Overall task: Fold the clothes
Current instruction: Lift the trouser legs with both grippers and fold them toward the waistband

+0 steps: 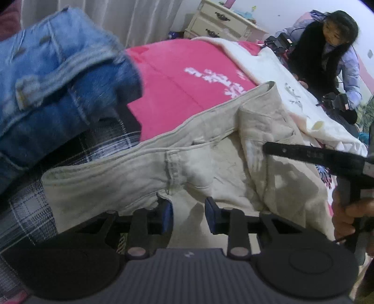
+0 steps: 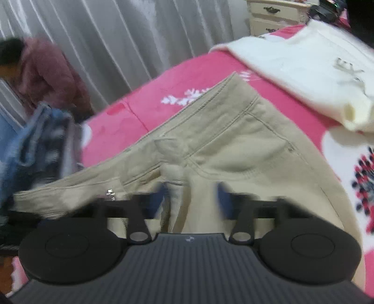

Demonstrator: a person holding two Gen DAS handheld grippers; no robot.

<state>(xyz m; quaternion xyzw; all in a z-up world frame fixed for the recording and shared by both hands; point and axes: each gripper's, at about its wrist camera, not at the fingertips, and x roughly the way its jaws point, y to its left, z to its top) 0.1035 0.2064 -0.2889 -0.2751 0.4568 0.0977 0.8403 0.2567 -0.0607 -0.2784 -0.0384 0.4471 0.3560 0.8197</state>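
Jaws: your left gripper [image 1: 188,208] slightly parted, gripping nothing; right gripper [image 2: 192,198] blurred, reads open
Trousers [image 1: 187,161]: soft, limp cotton; medium weight
Hold: pinch the stiff waistband [image 2: 145,142]

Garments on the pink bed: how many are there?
4 visible: beige cotton trousers nearest, blue denim jeans left, atop a dark plaid shirt, white printed top beyond. Others may be hidden.

White dresser [image 1: 219,21] beside grey curtain [image 2: 131,35].
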